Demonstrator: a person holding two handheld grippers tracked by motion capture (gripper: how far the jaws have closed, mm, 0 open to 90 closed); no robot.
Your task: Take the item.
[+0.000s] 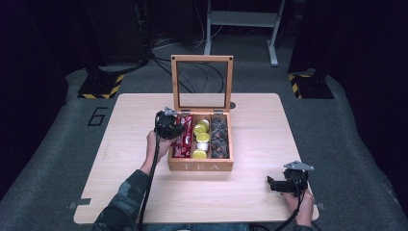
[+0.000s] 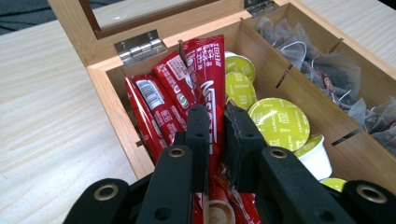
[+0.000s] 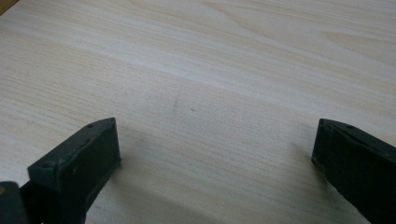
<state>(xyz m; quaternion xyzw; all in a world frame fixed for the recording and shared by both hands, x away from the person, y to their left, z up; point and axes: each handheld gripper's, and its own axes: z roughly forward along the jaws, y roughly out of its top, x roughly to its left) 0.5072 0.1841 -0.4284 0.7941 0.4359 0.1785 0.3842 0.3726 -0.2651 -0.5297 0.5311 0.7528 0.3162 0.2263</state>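
The pale wooden table carries an open wooden tea box at its centre, its glass-paned lid standing upright at the box's 12 o'clock edge. Inside, red stick sachets fill the 9 o'clock compartment, green-lidded capsules the middle one, and dark tea bags the 3 o'clock one. The left gripper reaches into the sachet compartment, its jaws narrowed onto one tall red sachet. The right gripper rests at the table's 4 o'clock corner, jaws spread wide and holding nothing. The pinch looks thin, so the slick sachet could slip free, or drag neighbouring sachets out with it.
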